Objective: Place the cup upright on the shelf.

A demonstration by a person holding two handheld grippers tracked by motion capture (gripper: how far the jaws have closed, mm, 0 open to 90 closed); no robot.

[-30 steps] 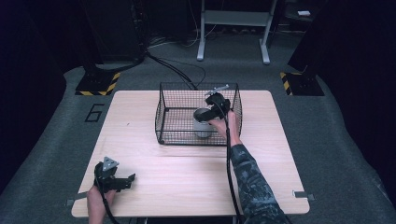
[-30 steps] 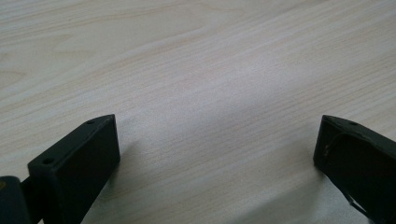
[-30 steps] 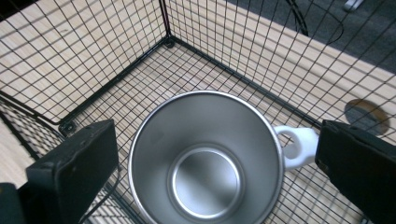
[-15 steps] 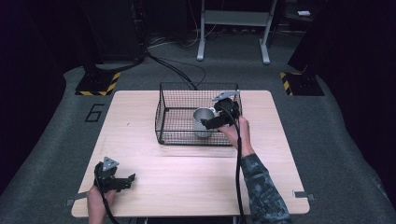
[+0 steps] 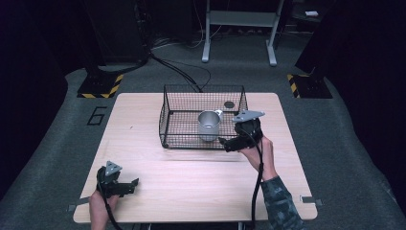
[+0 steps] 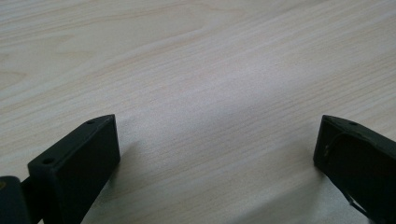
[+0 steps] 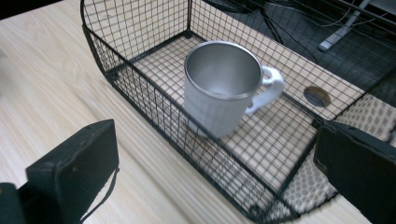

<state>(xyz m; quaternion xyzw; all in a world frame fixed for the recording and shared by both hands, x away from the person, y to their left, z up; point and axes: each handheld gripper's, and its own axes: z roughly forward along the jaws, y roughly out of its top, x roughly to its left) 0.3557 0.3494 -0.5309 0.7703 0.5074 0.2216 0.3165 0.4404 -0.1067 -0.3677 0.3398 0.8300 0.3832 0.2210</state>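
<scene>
A metal mug [image 5: 209, 125] [image 7: 223, 88] with a white handle stands upright inside a black wire basket [image 5: 168, 122] [image 7: 140, 88] at the back middle of the wooden table [image 5: 191, 177]. My right gripper [image 5: 226, 142] [image 7: 215, 163] is open with nothing between its jaws, held just outside the basket's front right corner, pointing at the mug. Low over the front left of the table my left gripper [image 5: 131, 184] [image 6: 217, 149] is open, with bare wood between its jaws.
A round hole [image 5: 229, 104] [image 7: 316, 96] in the tabletop shows behind the mug at the basket's back right. Beyond the table lie dark carpet, cables [image 5: 182, 72], a metal stand [image 5: 239, 28] and hazard-striped feet [image 5: 100, 86].
My right gripper has drawn back out of the basket toward the front right, leaving the mug standing inside. The left gripper has stayed still.
</scene>
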